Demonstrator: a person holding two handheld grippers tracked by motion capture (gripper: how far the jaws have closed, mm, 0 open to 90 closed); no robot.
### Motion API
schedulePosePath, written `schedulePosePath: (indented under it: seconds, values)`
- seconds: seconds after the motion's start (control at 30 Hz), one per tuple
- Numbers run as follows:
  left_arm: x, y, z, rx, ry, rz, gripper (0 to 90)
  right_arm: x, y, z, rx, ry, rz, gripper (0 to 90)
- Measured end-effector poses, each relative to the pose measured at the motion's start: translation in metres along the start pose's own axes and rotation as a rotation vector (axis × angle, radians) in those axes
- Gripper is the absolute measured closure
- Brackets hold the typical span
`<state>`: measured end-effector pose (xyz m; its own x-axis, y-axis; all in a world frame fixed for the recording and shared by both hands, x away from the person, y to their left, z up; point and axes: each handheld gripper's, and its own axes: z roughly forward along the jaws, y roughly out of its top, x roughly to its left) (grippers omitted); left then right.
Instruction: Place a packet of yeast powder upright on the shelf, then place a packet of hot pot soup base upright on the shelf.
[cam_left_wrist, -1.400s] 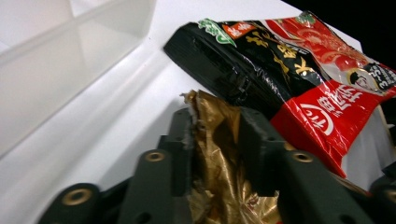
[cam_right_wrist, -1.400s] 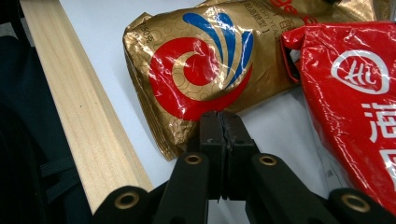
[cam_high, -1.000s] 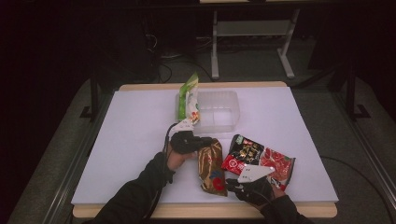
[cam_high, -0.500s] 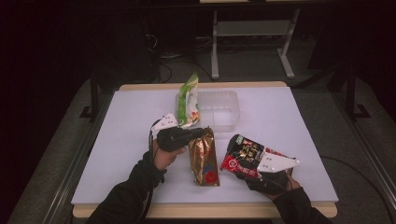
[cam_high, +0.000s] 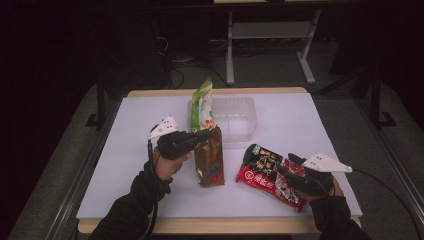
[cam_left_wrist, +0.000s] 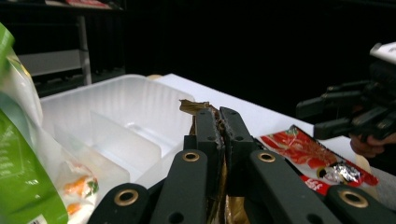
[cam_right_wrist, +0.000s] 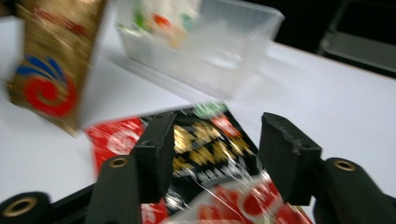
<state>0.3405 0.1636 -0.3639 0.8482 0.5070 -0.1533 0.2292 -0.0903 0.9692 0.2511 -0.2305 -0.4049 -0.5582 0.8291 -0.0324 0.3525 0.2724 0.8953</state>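
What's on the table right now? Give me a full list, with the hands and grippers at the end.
Table: one, white top with a wooden edge.
Clear plastic container: one, see-through, with dividers, at the far middle of the table.
Green and white snack bag: one, standing on end at the container's left side.
Gold snack bag: one, gold with a red and blue mark, held upright by its top edge in front of the container.
Red and black snack bags: a pile, probably two, lying flat at the near right.
Left gripper: black, shut on the gold snack bag's top.
Right gripper: black, jaws apart over the red and black pile, gripping nothing; they have just been opening.
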Motion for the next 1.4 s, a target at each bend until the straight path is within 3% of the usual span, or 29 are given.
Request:
schedulePosePath:
  seconds: [0.2, 0.3, 0.5, 0.67, 0.83, 1.07, 1.27, 1.33, 1.4]
  values:
    - [-0.004, 0.008, -0.002, -0.032, 0.0, 0.016, 87.6, -0.009, -0.003, -0.002, -0.022, -0.019, 0.033, 40.5]
    - [-0.002, 0.012, -0.005, -0.049, 0.015, 0.012, 87.7, -0.011, -0.005, -0.001, -0.04, 0.001, 0.033, 41.0]
    - [-0.004, 0.023, -0.008, -0.083, 0.031, 0.022, 87.7, -0.012, -0.009, -0.003, -0.033, 0.008, 0.015, 41.6]
    - [-0.005, 0.034, -0.005, -0.097, 0.033, 0.024, 87.7, -0.016, -0.011, -0.003, -0.016, -0.007, 0.032, 41.3]
    - [0.001, 0.048, 0.005, -0.112, 0.063, -0.002, 87.7, -0.016, -0.012, -0.003, -0.007, -0.013, 0.044, 41.9]
    - [0.009, 0.072, 0.022, -0.125, 0.104, 0.006, 87.6, -0.015, -0.012, -0.003, -0.002, -0.009, 0.043, 43.3]
    - [0.016, 0.086, 0.046, -0.108, 0.163, 0.013, 87.6, -0.011, -0.012, -0.002, 0.004, 0.01, 0.03, 45.0]
    - [0.019, 0.09, 0.052, -0.093, 0.206, 0.03, 87.6, -0.01, -0.011, -0.002, 0.003, 0.011, 0.026, 44.9]
    - [0.023, 0.091, 0.057, -0.092, 0.223, 0.006, 87.6, -0.01, -0.012, -0.001, 0.004, 0.02, 0.025, 45.3]
